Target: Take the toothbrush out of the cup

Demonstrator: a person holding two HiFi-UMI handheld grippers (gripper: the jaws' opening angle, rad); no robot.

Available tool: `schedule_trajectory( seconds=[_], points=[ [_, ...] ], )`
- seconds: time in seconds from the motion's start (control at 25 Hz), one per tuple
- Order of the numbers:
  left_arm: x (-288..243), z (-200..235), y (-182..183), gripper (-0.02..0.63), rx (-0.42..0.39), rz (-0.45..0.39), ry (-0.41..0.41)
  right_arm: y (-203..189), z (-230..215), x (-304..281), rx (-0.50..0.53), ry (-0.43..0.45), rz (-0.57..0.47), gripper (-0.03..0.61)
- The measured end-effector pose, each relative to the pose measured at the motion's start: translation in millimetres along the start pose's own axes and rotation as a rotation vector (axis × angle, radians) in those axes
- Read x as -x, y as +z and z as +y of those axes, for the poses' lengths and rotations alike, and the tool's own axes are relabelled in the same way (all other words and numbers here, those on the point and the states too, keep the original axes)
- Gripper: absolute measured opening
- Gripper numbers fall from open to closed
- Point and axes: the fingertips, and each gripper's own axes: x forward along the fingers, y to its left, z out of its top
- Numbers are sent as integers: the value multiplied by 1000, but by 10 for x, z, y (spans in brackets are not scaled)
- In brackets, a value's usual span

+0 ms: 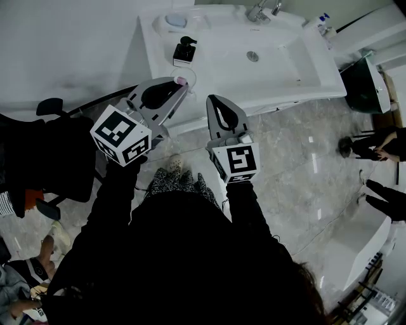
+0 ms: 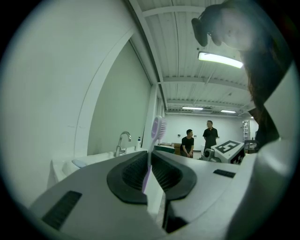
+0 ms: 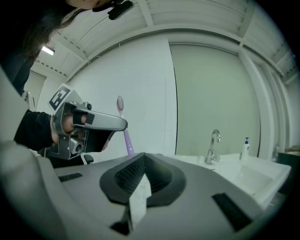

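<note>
Lilac toothbrush (image 2: 158, 127), white sink (image 1: 285, 70) — grey left gripper (image 1: 185, 85) and right gripper (image 1: 213, 100), black-and-white square markers (image 1: 120, 134).

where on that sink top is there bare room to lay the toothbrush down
Bare: the basin around the drain, and the front rim right of the cup. Crowded: the ledge left of the basin, with the blue dish, black dispenser and cup in a row; a bottle stands beside the faucet. The left tongs hold the toothbrush.

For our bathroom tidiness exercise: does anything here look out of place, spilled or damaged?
Only the purple toothbrush: it stands upright, pinched in the left gripper. Nothing on the white sink looks spilled, askew or broken.
</note>
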Motion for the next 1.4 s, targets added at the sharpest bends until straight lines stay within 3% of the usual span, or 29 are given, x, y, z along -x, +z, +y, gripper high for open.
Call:
schedule_trajectory(
  seconds=[0.52, 0.64, 0.84, 1.4],
  points=[
    [48, -128, 91, 32, 23, -6, -26, -68, 81, 19, -31, 51, 4, 8],
    [59, -138, 78, 32, 33, -1, -30, -113, 130, 3, -42, 76, 14, 88],
    [59, -195, 59, 32, 54, 9, -60, -237, 226, -43, -27, 120, 71, 149],
    [38, -459, 55, 32, 59, 37, -159, -370, 360, -68, -5, 166, 130, 147]
  ],
)
